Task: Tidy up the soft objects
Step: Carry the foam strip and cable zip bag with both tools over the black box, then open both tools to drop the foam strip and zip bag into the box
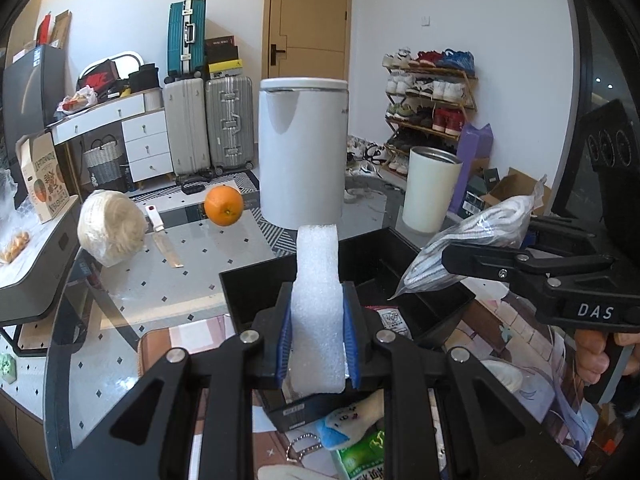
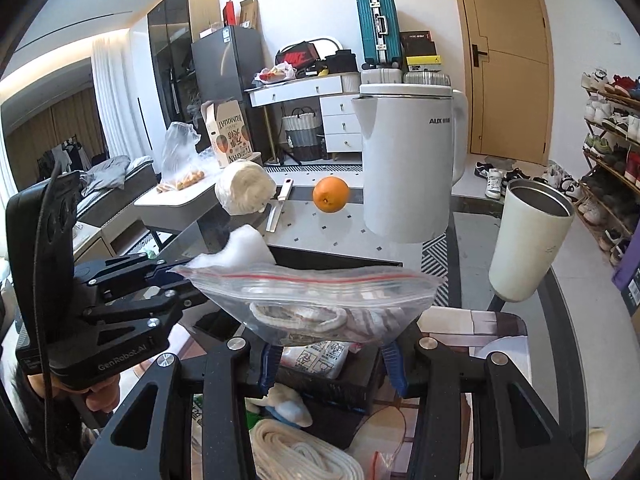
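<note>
1. Over the black bin [image 1: 360,276] on the glass counter [image 1: 168,280], both claws are loaded and nothing has been dropped yet.
2. Left claw [image 1: 317,340] is clamped on a white foam block [image 1: 318,280], pads squeezing its sides, the block standing upright above the bin's near wall.
3. Right claw [image 2: 332,356] is clamped on a zip bag [image 2: 316,300] with striped fabric and cord inside; the bag hangs over the bin's right part, clear of its floor.
4. By my reading, we're mid-task: two soft items are one release away from the bin.
5. Left to sort, it seems: a plush toy [image 1: 352,416], a coil of white rope [image 2: 300,456] and a soft packet [image 2: 316,358] lie below the claws.
6. Orange [image 1: 224,205], kettle [image 1: 302,148], tumbler [image 1: 430,190] and knife [image 1: 164,240] look like non-soft bystanders, well apart from the bin.
</note>
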`<action>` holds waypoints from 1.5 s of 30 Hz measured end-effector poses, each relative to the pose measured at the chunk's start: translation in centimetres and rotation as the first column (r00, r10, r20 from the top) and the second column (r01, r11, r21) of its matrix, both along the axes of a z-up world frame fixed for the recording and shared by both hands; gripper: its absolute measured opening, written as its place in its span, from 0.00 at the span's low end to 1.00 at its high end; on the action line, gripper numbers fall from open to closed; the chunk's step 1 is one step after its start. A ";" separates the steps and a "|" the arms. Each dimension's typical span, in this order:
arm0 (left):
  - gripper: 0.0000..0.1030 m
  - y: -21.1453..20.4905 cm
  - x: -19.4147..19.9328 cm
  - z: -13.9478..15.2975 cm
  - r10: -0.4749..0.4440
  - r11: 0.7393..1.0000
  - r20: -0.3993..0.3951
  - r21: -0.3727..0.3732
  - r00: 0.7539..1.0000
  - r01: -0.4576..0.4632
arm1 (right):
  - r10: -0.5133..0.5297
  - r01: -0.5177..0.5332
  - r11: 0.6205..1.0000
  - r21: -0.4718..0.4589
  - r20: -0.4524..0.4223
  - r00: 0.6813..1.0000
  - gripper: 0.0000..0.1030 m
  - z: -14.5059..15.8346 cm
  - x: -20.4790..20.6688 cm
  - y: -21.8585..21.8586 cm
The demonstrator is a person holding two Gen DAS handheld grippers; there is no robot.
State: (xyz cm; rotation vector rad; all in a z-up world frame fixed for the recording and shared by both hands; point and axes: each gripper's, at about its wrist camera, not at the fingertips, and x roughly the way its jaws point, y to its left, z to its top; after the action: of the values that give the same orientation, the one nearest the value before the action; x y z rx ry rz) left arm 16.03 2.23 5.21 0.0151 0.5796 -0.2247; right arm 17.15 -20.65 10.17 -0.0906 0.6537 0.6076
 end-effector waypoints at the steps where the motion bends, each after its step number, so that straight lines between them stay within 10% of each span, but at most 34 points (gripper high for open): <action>1: 0.20 -0.1 0.3 -0.1 -0.001 1.000 -0.004 0.001 1.000 0.001 | 0.001 -0.001 1.000 -0.001 -0.002 1.000 0.42 0.0 0.2 -0.1; 13: 0.22 0.0 2.7 -1.1 -0.007 1.000 -0.044 0.010 0.999 0.007 | 0.004 -0.004 1.000 -0.019 -0.004 1.000 0.42 -0.1 2.1 0.6; 16: 0.58 0.1 3.0 -1.2 0.001 1.000 -0.062 0.002 0.998 0.000 | 0.007 -0.007 1.000 -0.024 -0.005 1.000 0.42 -0.2 2.1 0.8; 24: 1.00 0.8 1.3 -0.5 0.055 0.998 -0.015 -0.011 0.998 -0.055 | 0.015 -0.015 1.000 -0.026 -0.020 1.000 0.42 -0.6 2.6 1.4; 45: 1.00 3.5 -1.9 -0.7 0.149 0.988 0.014 -0.030 0.989 -0.149 | 0.102 -0.108 0.989 -0.099 -0.061 0.993 0.42 -2.8 5.5 6.8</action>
State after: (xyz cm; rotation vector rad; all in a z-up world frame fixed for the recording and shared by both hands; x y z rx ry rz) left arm 14.09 5.72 4.48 -0.0546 0.5586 -0.0878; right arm 22.64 -13.89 7.34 -0.2057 0.7374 0.6799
